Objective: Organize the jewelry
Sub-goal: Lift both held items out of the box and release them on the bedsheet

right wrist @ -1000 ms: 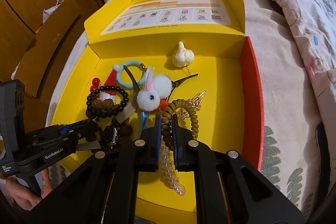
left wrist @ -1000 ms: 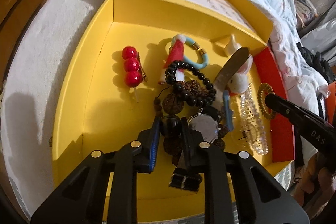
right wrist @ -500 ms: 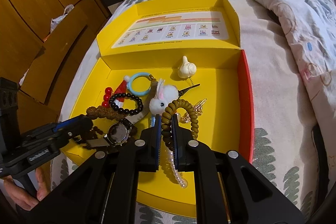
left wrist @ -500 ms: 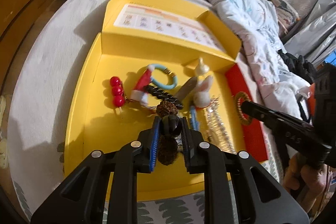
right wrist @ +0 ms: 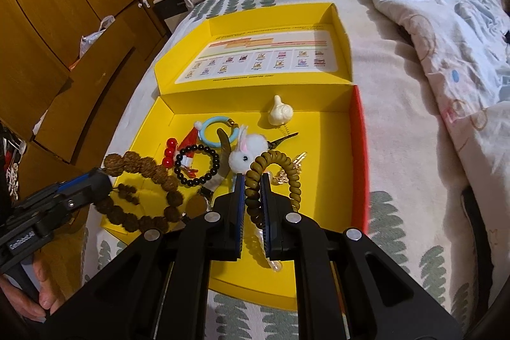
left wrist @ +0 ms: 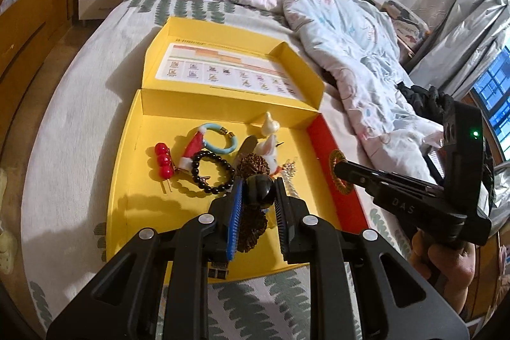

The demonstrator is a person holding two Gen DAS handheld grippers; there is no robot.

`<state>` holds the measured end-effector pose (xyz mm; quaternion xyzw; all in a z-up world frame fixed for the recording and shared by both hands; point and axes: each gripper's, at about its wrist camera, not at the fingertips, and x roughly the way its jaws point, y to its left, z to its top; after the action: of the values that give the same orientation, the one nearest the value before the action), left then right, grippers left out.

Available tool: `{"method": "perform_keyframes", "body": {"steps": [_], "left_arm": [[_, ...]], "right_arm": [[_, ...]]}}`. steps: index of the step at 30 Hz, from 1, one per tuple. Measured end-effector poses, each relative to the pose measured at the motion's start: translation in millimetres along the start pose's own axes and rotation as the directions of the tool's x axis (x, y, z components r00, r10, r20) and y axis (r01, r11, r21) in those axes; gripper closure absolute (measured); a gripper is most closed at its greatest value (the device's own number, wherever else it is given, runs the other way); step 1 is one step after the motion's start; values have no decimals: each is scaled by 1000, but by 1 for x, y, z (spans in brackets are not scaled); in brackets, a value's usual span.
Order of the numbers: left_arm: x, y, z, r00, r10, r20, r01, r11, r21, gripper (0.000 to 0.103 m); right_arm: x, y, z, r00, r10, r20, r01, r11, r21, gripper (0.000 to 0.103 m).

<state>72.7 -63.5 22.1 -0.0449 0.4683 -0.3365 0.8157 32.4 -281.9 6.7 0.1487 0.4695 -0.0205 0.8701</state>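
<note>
The left gripper point(left wrist: 257, 192) is nearly closed on a dark round bead of the brown seed-bead string point(right wrist: 145, 168), which hangs in a loop above the yellow box point(right wrist: 322, 129). The string looks light, knobbly and limp, so it probably swings. The right gripper point(right wrist: 253, 192) is fully closed on the olive coil hair tie point(right wrist: 276, 169), which looks springy and soft; a pinch across one coil seems best.

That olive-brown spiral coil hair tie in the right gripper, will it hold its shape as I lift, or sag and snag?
The olive-brown spiral coil hair tie probably flexes: its free loop arches beyond the fingers rather than hanging limp. It looks light. Its open coils could catch the clear bead string hanging beneath.
</note>
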Motion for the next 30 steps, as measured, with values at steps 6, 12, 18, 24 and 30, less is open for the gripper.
{"method": "perform_keyframes", "body": {"steps": [6, 12, 18, 24, 30], "left_arm": [[-19, -4, -13, 1000, -9, 17, 9, 1000, 13, 83], [-41, -9, -39, 1000, -22, 13, 21, 999, 41, 83], [-55, -21, -73, 998, -63, -28, 65, 995, 81, 83], [-51, -13, -110, 992, -72, -103, 80, 994, 76, 83], [-21, 32, -137, 982, 34, -188, -33, 999, 8, 83]], "right_arm": [[-22, -10, -11, 999, -40, 15, 39, 999, 16, 93], [-51, -32, -38, 994, -104, 23, 103, 994, 39, 93], [-69, -63, -80, 982, -189, -14, 189, 977, 103, 93], [-64, -92, -97, 958, -277, -72, 286, 942, 176, 93], [-28, -116, -109, 919, -344, -190, 379, 906, 191, 93]]}}
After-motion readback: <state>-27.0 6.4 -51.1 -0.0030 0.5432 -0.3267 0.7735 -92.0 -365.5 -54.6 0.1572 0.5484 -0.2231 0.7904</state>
